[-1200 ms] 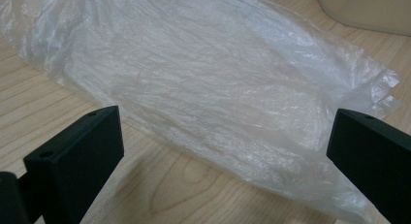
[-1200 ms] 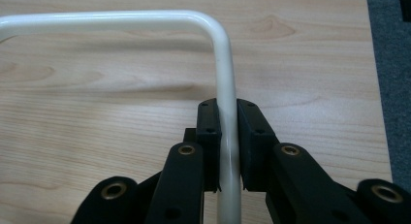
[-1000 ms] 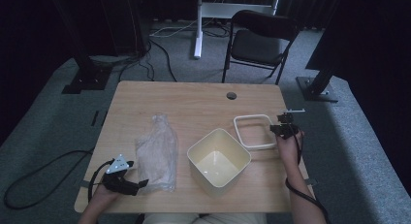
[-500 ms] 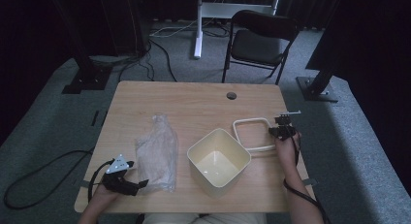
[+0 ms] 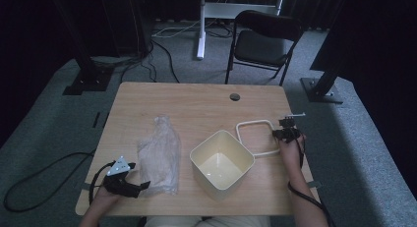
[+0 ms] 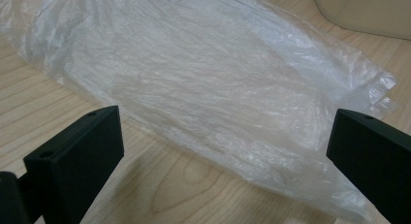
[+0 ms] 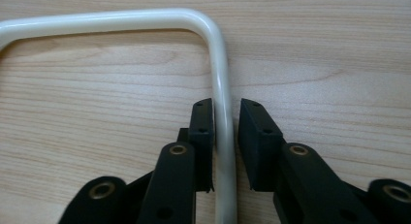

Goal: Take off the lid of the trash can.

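**Wooden table in a dark room**

You work at a pale wooden table (image 5: 196,109) on grey carpet (image 5: 49,128), with a black folding chair (image 5: 263,40) and cables (image 5: 162,40) beyond it. Your right gripper (image 7: 225,132) straddles the white frame (image 5: 246,125) at the table's right side; its jaws have just been opening, and a slight gap shows at the right jaw. Your left gripper (image 6: 223,141) stands wide over the clear plastic bag (image 5: 158,156), just left of the cream bin (image 5: 221,163).
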The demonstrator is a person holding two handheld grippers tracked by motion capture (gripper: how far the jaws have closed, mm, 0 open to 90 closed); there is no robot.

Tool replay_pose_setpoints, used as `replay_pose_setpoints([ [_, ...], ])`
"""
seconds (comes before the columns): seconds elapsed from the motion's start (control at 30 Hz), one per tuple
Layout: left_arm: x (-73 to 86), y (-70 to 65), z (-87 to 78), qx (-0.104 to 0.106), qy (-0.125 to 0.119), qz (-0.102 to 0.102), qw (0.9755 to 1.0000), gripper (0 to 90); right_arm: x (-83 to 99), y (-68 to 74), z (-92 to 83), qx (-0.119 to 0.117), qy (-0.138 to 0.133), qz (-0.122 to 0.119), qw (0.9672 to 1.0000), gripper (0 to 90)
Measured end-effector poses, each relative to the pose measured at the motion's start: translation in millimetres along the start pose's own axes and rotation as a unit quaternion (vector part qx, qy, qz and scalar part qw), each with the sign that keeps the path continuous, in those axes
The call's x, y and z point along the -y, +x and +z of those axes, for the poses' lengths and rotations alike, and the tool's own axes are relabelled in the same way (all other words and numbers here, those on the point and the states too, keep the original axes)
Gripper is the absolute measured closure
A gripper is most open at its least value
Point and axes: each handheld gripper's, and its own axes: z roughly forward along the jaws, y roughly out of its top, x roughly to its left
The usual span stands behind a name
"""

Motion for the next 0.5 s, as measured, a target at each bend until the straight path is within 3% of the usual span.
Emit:
replay_pose_setpoints([
  [0.17, 0.0, 0.2, 0.2, 0.0, 0.002, -0.001, 1.0, 0.2, -0.4, 1.5, -7.2, -0.008, -0.015, 0.0, 0.9999, 71.0],
  [0.2, -0.3, 0.3, 0.8, 0.0, 0.005, -0.001, 1.0, 0.2, -0.5, 3.4, -12.4, -0.015, -0.025, -0.002, 0.9996, 65.5],
  [0.33, 0.0, 1.5, 0.4, -0.001, 0.001, -0.009, 1.0, 0.2, 2.3, 7.4, -21.6, -0.042, -0.039, -0.005, 0.9983, 57.5],
  [0.5, -0.6, 2.6, 0.9, -0.001, 0.003, -0.011, 0.9999, 0.2, 8.9, 14.1, -33.3, -0.059, -0.05, -0.028, 0.9966, 48.8],
])
